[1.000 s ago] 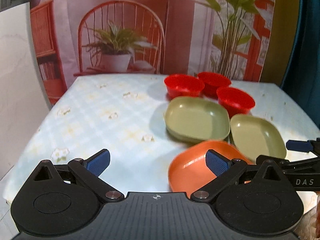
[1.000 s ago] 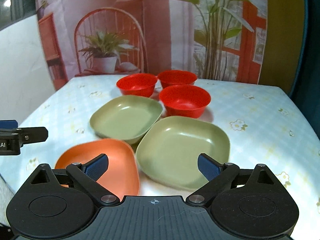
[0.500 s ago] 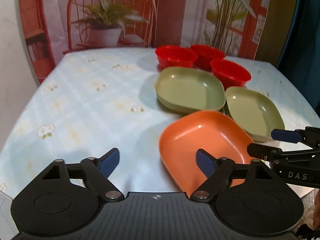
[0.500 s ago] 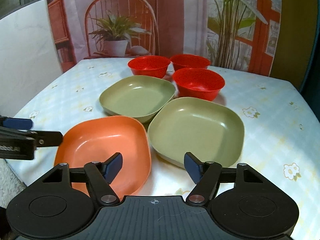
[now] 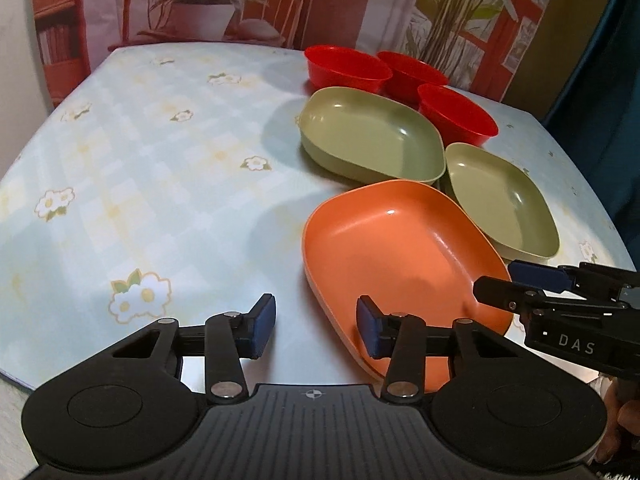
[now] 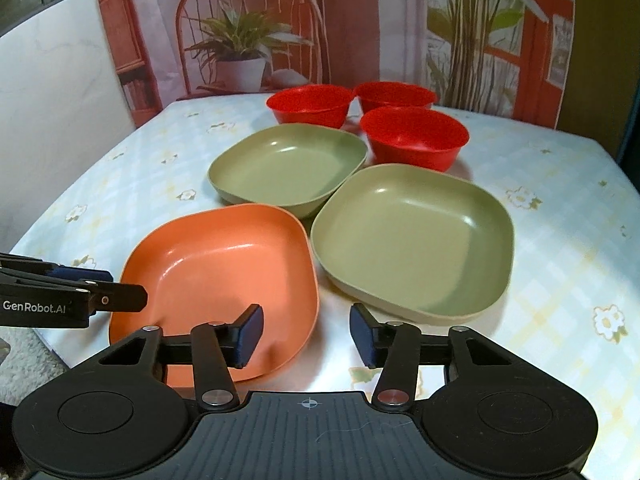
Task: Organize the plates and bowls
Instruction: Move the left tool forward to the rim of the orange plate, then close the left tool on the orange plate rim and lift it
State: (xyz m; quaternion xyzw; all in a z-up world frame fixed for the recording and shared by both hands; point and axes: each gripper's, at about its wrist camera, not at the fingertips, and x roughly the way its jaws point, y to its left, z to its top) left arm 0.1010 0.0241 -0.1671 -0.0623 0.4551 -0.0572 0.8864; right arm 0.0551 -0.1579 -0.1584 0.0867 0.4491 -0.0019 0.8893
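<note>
Partly hidden – orange plate (image 5: 400, 248) behind left gripper (image 5: 316, 330).

Floral tablecloth (image 6: 560, 208), printed backdrop (image 6: 248, 40) of chair and plants

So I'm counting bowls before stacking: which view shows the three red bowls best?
The right wrist view: all three red bowls face the camera with their rims and insides open. In the left wrist view the red bowls sit farther off, overlapping, partly behind a green plate.

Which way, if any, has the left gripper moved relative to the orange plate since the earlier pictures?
Yes. The left gripper has come down and closer to the orange plate's near-left rim, its jaws closing, nothing between them yet.
</note>
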